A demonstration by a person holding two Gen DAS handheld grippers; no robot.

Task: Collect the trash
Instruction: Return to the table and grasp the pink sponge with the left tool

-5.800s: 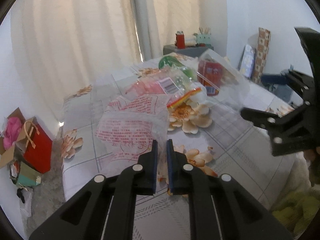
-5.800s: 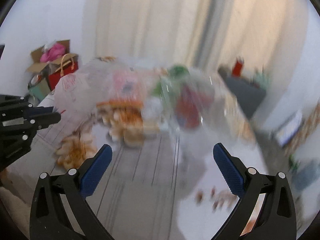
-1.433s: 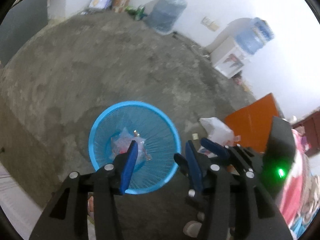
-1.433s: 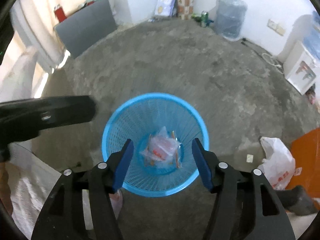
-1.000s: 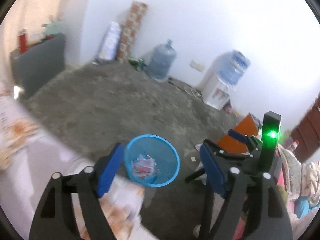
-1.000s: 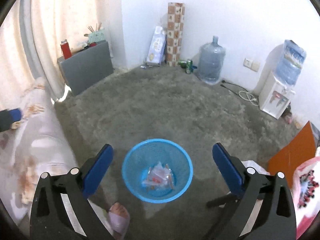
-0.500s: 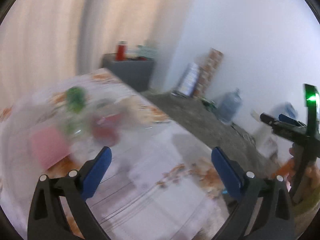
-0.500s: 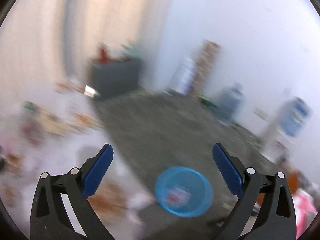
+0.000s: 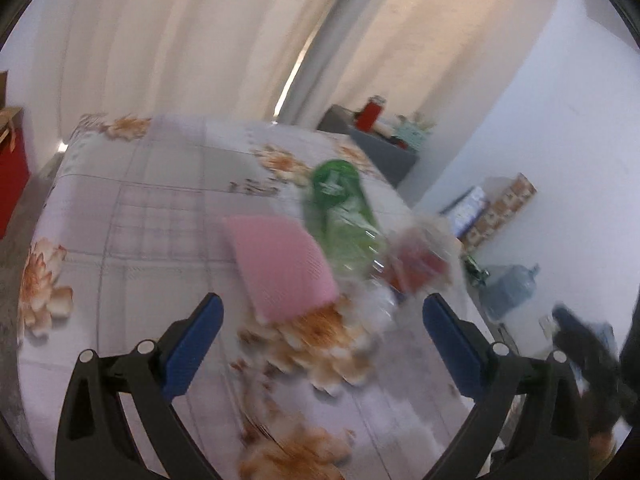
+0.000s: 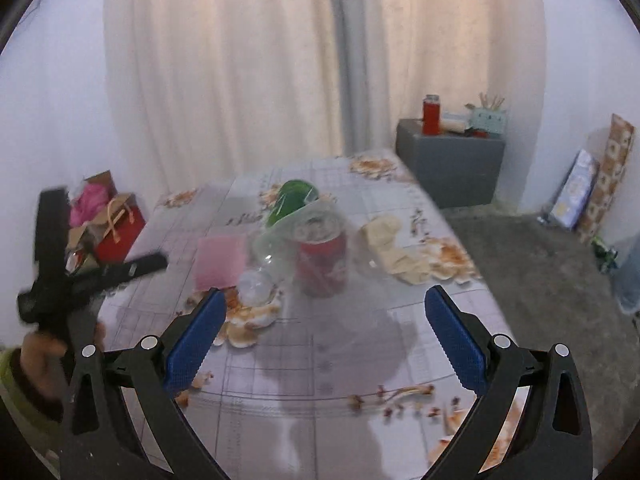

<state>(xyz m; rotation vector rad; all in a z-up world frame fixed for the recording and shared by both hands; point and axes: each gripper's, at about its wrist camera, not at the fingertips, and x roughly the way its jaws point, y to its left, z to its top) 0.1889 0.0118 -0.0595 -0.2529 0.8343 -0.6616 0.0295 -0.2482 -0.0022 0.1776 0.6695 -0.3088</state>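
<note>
Both tools are spread wide and hold nothing: the left tool [image 9: 320, 332] and the right tool [image 10: 320, 330] hang over the near part of the flowered desk [image 10: 360, 344], where the trash sits in a cluster: a pink packet [image 10: 221, 261], a red can [image 10: 322, 260] standing upright, a green bottle [image 10: 292, 196] on its side, a clear plastic bottle [image 10: 264, 268] and a crumpled cream wrapper [image 10: 394, 248]. The left view is smeared with motion, so the clear bottle's exact lie is hard to judge there. For a clean pick, I would let that tool steady, then close it across the packet's near edge while the right one takes the can around its body, low enough that it does not tip.
</note>
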